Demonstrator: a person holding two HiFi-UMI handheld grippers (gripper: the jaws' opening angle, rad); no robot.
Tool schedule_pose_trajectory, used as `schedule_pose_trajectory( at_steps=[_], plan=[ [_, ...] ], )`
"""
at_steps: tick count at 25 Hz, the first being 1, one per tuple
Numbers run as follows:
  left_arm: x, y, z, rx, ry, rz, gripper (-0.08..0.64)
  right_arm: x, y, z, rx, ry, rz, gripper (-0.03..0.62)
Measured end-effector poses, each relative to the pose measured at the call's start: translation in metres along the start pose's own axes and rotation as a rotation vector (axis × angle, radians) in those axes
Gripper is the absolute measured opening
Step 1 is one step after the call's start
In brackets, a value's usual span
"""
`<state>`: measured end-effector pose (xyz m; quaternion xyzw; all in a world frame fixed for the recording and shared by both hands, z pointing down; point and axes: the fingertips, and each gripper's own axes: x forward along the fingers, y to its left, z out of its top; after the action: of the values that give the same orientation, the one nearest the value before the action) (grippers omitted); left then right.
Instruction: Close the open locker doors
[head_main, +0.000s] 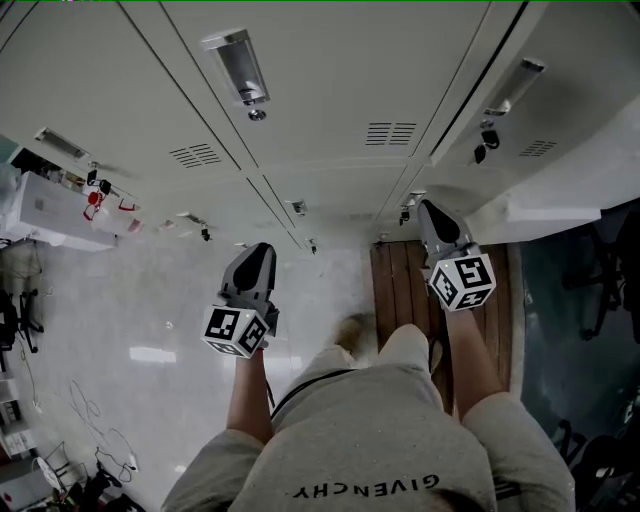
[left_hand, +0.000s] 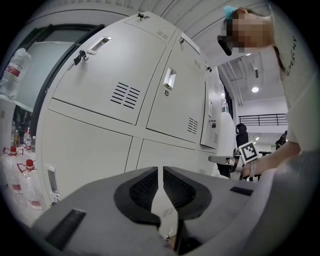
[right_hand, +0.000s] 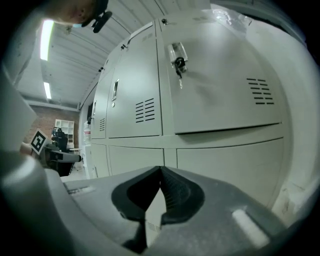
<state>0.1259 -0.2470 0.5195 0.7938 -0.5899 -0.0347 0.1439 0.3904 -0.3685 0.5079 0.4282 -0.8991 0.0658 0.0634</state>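
Note:
A wall of pale grey lockers stands in front of me. One upper door at the right hangs ajar, swung out from the row, with keys in its lock. In the right gripper view this door shows a shadowed gap along its lower edge. My right gripper is shut and empty, just left of that door's lower corner and apart from it; its jaws meet. My left gripper, also empty, points at closed doors with its jaws together.
A wooden platform lies on the floor under the right gripper. A white shelf with bottles stands at the left. Cables trail over the pale floor. Dark chairs sit to the right.

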Motion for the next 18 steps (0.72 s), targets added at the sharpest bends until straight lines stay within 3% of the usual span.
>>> schedule_pose_trajectory(
  at_steps=[18],
  plan=[
    [-0.025, 0.016, 0.06, 0.064, -0.098, 0.055, 0.029, -0.044, 0.03, 0.049, -0.04, -0.097, 0.031, -0.003]
  ],
)
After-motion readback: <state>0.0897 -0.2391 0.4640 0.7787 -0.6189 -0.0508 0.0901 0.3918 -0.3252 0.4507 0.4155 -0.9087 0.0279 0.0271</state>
